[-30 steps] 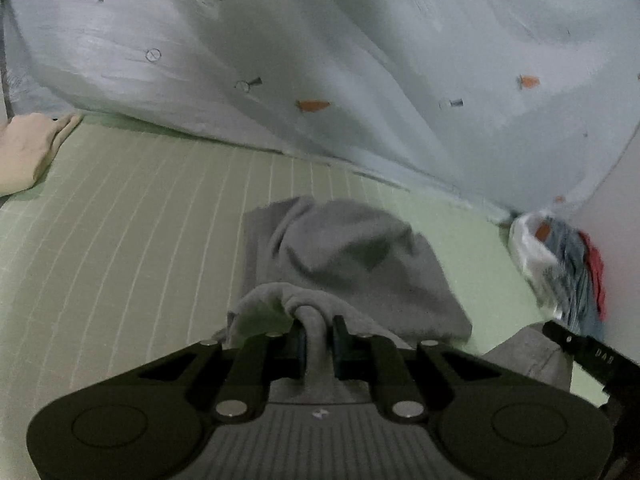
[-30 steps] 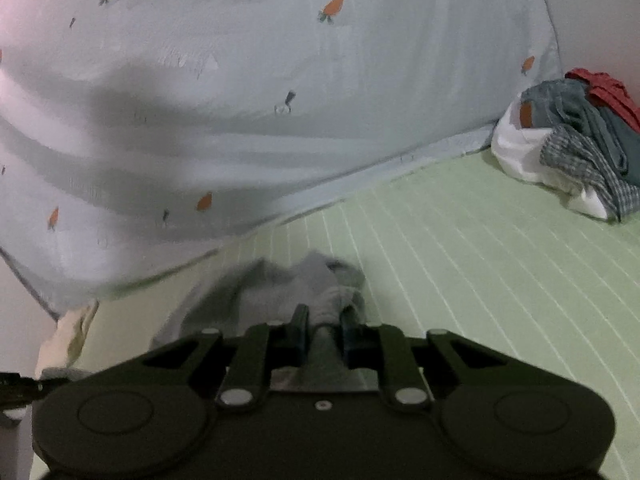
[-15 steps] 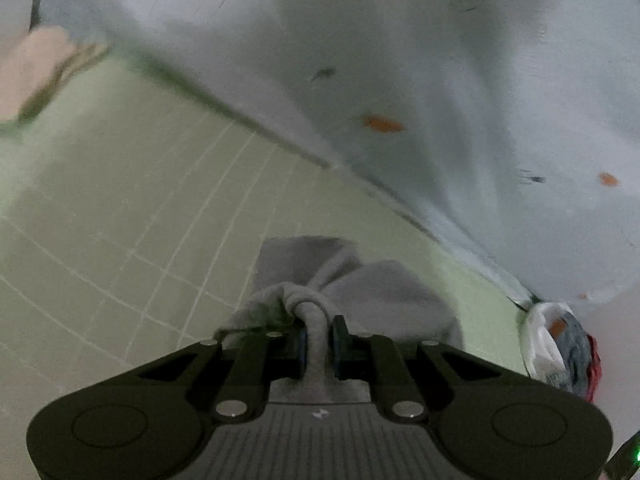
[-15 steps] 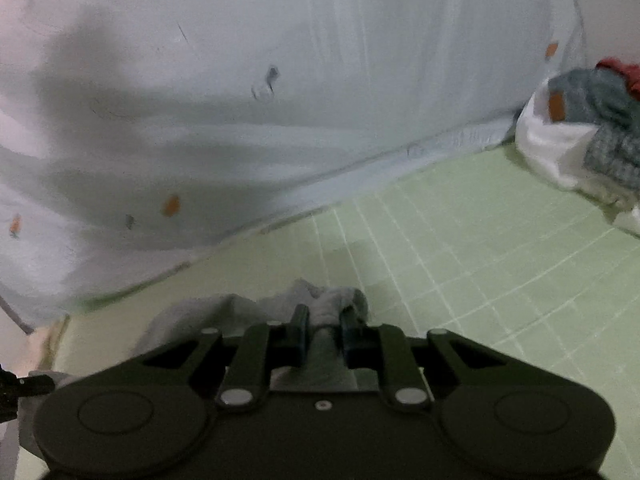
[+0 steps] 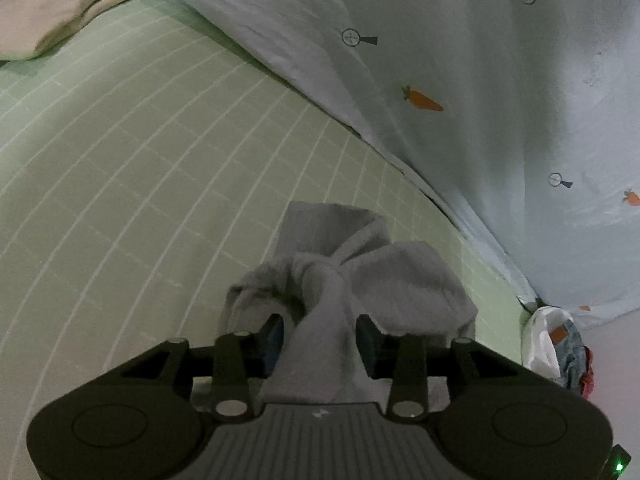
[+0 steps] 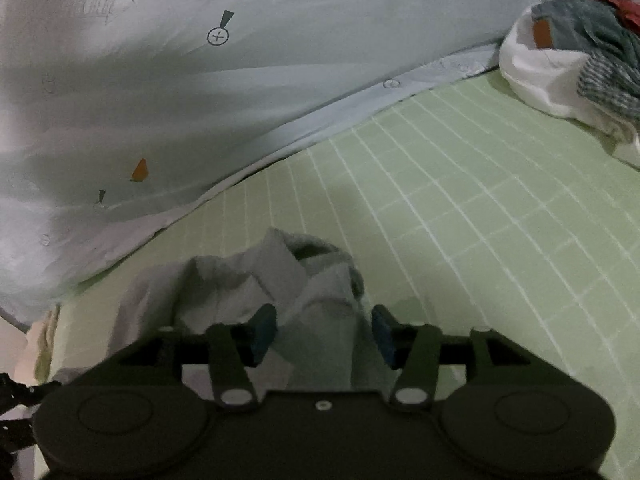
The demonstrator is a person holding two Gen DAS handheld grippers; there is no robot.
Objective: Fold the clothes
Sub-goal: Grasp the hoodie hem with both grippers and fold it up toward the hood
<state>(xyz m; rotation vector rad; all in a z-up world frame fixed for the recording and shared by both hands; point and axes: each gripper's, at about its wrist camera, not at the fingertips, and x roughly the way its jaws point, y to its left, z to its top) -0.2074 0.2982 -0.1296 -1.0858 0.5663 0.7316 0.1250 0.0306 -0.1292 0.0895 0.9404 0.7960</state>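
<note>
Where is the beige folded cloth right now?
In the left wrist view, the beige cloth lies at the top left corner on the green checked sheet, beside the carrot-print blanket.

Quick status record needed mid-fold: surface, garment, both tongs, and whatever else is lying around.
surface: green grid-patterned sheet
garment: grey garment, bunched on the sheet
left tongs: jaws opening, grey fabric between them, pads no longer pressing
right tongs: jaws opening, grey fabric between them, pads clear of it
backdrop: pale blue carrot-print cloth along the sheet's far edge
other clothes: mixed pile at the right; beige folded item at the left
fold state: not yet flat or neat
</note>
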